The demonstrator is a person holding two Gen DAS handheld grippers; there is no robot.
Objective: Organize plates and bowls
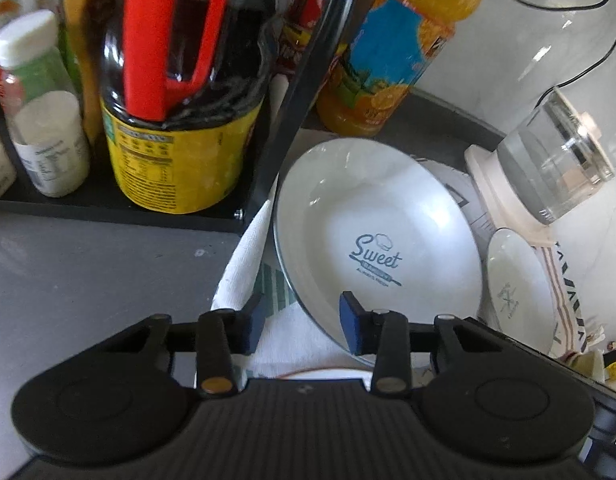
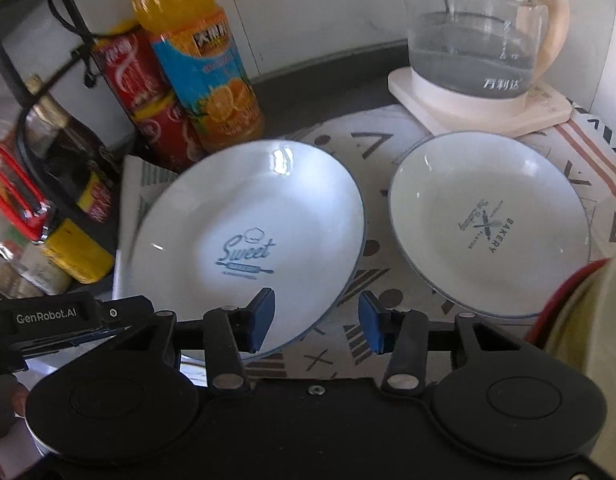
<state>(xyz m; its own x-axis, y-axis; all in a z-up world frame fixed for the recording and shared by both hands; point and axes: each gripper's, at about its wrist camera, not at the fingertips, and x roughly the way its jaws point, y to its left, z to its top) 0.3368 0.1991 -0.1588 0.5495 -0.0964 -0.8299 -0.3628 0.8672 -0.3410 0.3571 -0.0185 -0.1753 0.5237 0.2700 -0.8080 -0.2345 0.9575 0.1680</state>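
A white "Sweet" plate (image 2: pixel 248 236) lies on a patterned cloth (image 2: pixel 371 148), with a white "Bakery" plate (image 2: pixel 487 220) to its right. My right gripper (image 2: pixel 315 322) is open, its left finger over the near-right rim of the "Sweet" plate and its right finger over the cloth. In the left wrist view the "Sweet" plate (image 1: pixel 371 224) fills the middle and the "Bakery" plate (image 1: pixel 519 288) lies at the right. My left gripper (image 1: pixel 300 322) is open, straddling the near-left rim of the "Sweet" plate.
A black rack (image 1: pixel 120 208) at the left holds a dark sauce bottle (image 1: pixel 180 80) and small jars. An orange juice bottle (image 2: pixel 204 68) and red cans (image 2: pixel 144 92) stand behind the plates. A glass kettle (image 2: pixel 475 32) on its base stands at the back right.
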